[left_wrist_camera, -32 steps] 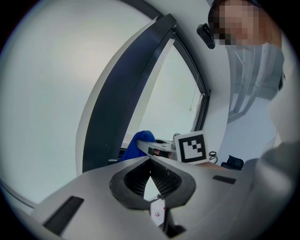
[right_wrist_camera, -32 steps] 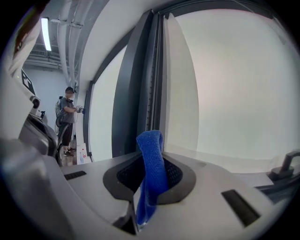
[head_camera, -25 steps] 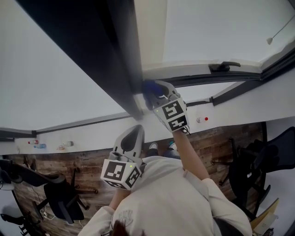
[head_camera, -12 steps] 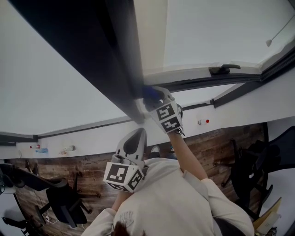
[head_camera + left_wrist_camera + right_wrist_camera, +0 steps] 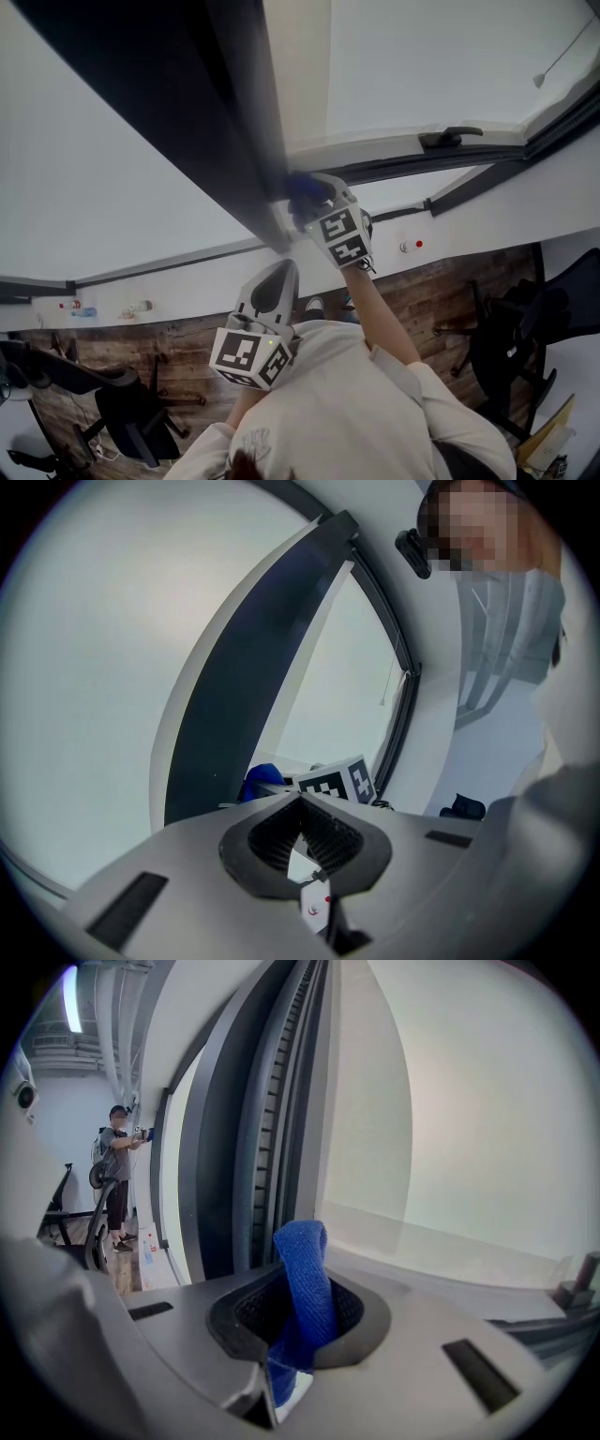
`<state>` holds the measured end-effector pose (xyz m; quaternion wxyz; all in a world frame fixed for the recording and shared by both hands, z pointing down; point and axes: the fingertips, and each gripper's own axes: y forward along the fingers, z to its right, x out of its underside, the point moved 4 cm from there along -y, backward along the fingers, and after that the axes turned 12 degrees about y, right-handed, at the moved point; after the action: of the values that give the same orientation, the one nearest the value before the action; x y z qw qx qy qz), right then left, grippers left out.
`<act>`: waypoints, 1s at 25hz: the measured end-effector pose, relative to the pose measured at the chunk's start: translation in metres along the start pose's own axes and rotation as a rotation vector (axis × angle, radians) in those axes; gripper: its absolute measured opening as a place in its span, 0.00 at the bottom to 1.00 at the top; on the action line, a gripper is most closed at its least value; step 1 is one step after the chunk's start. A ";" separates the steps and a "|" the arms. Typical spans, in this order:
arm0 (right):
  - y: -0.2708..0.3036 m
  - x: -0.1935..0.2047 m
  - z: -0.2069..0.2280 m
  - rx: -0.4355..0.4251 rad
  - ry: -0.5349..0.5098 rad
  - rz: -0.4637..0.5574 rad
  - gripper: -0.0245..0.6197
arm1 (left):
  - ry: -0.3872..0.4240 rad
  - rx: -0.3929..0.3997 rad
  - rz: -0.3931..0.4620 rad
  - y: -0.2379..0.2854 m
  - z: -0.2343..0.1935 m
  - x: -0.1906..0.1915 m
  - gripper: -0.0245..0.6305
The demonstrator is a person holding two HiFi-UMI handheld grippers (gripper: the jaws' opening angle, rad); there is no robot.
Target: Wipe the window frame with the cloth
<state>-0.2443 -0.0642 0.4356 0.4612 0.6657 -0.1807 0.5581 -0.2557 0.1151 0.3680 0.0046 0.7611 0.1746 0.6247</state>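
Cloth [image 5: 304, 187] sits high at the end of our right gripper [image 5: 302, 201], pressed to the window frame [image 5: 234, 122] where the dark upright meets the pale lower rail.

Around us the frame is a broad dark band running between two sheets of bright, washed-out glass [image 5: 112, 178]. A black window handle [image 5: 450, 138] lies on the rail further to the right. Below the window a white sill [image 5: 187, 272] carries a few small items too tiny to name, and under it we see a wood floor [image 5: 187, 342] with dark office chairs [image 5: 131, 412] on both sides. In the right gripper view a person [image 5: 116, 1176] stands far off along the wall, under a ceiling light [image 5: 70, 990].

In that view the cloth [image 5: 302, 1269] is deep blue with a nubbly weave, folded into a narrow loop that stands up from the right gripper [image 5: 298, 1314], whose jaws are clamped on it. Its top reaches the frame's ribbed channel [image 5: 272, 1129].

Our left gripper [image 5: 277, 274] hangs lower, near our chest, apart from the frame. Its jaws [image 5: 301, 803] are together with nothing between them.
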 end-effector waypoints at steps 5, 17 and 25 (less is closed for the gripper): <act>-0.006 0.001 0.012 0.032 0.013 -0.001 0.12 | -0.005 0.028 -0.008 0.002 0.005 0.001 0.04; -0.017 0.005 0.038 0.078 0.036 0.002 0.12 | -0.006 0.057 -0.014 0.014 0.009 0.000 0.04; -0.025 0.008 0.055 0.103 0.049 0.000 0.12 | -0.011 0.074 -0.018 0.024 0.014 0.000 0.04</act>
<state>-0.1914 -0.0937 0.4352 0.4305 0.6749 -0.1404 0.5827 -0.2361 0.0954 0.3699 -0.0169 0.7626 0.2042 0.6135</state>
